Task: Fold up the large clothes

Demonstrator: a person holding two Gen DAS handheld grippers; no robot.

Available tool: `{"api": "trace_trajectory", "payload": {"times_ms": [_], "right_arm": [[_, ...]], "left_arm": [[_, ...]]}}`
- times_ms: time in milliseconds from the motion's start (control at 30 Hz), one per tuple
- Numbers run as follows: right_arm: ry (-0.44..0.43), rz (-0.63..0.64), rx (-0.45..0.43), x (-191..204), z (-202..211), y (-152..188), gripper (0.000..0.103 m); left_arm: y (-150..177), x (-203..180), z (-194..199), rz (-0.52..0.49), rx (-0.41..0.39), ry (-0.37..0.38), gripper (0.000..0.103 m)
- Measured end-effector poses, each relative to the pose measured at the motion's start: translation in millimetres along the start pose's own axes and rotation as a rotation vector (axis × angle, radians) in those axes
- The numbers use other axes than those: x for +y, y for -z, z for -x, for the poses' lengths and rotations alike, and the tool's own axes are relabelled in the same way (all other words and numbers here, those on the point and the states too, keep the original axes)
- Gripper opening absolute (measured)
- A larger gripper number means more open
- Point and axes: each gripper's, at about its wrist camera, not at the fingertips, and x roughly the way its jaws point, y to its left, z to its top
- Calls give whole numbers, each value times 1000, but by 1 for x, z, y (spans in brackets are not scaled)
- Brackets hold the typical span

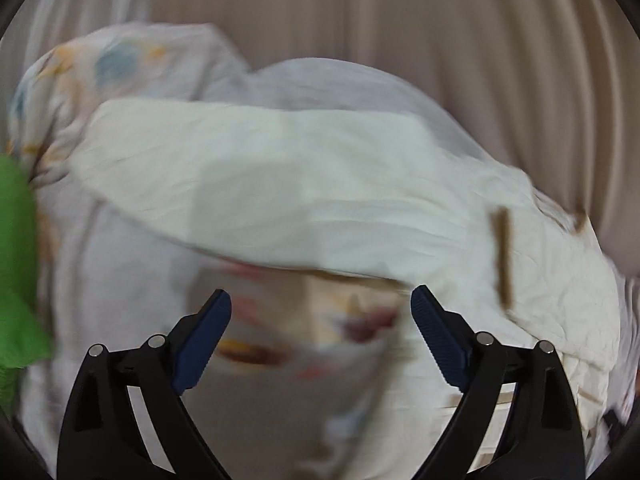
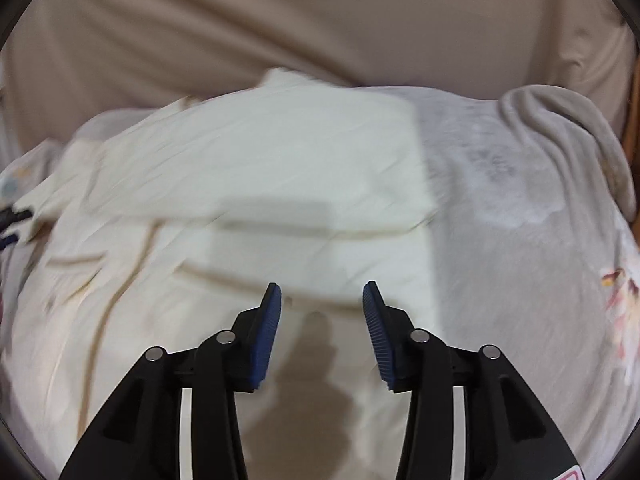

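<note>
A large cream garment [image 2: 248, 184] with thin brown trim lies spread on the bed, one part of it folded over on top. In the left wrist view the same cream garment [image 1: 280, 184] crosses the middle as a broad folded band. My left gripper [image 1: 321, 300] hangs open just short of the garment's near edge, nothing between its blue pads. Over the near part of the garment my right gripper [image 2: 322, 294] stands open, its blue pads apart with only cloth beneath them. Both views are blurred by motion.
A white patterned bedsheet [image 2: 520, 272] covers the bed. A grey blanket [image 2: 568, 128] lies bunched at the far right. A green cloth [image 1: 16, 272] sits at the left edge of the left wrist view. Beige curtains [image 2: 280, 20] hang behind the bed.
</note>
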Motion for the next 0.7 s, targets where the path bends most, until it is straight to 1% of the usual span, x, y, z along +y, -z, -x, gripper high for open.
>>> {"api": "trace_trajectory", "payload": {"times_ms": [33, 100, 167, 233, 267, 300, 333, 367, 400, 433, 467, 500, 533, 567, 600, 633, 667, 700], "right_arm": [[-29, 21, 10, 11, 3, 9, 46], [-81, 49, 22, 31, 12, 31, 48], [-124, 75, 24, 45, 16, 46, 53], [-133, 106, 3, 59, 21, 58, 61], [-125, 120, -8, 63, 21, 63, 63], [-119, 122, -15, 65, 20, 68, 65], [-116, 118, -16, 65, 17, 71, 65], [-120, 110, -7, 64, 15, 71, 65], [-124, 102, -7, 64, 16, 72, 68], [-131, 91, -5, 62, 15, 71, 68], [-136, 85, -3, 62, 14, 72, 69], [-140, 78, -3, 60, 14, 72, 70], [-141, 73, -4, 61, 15, 73, 71], [-139, 73, -4, 61, 15, 74, 71], [-136, 74, -4, 62, 15, 74, 72], [-135, 77, -4, 63, 14, 74, 73], [-137, 78, -4, 63, 14, 74, 74], [-139, 78, -4, 63, 14, 74, 74]], "left_arm": [[-6, 29, 2, 68, 3, -6, 89], [-16, 75, 3, 174, 15, -17, 89], [-25, 116, -1, 267, 21, -39, 89], [-34, 150, -7, 349, 15, -71, 88], [-39, 162, -12, 375, 19, -63, 87], [-42, 171, -18, 390, 34, -58, 82], [-46, 177, -25, 408, 55, -50, 81], [-49, 178, -32, 417, 69, -39, 79], [-52, 178, -40, 418, 84, -25, 71], [-55, 178, -46, 411, 98, -21, 55], [-56, 175, -53, 399, 112, -26, 43], [-58, 171, -57, 386, 118, -29, 17], [-62, 165, -57, 362, 111, -41, 11], [-66, 156, -50, 331, 81, -50, 7], [-71, 145, -43, 292, 52, -59, 5], [-78, 130, -28, 237, 1, -85, 4], [-84, 115, -13, 197, -41, -88, 4], [-89, 97, 4, 157, -83, -74, 4]]}}
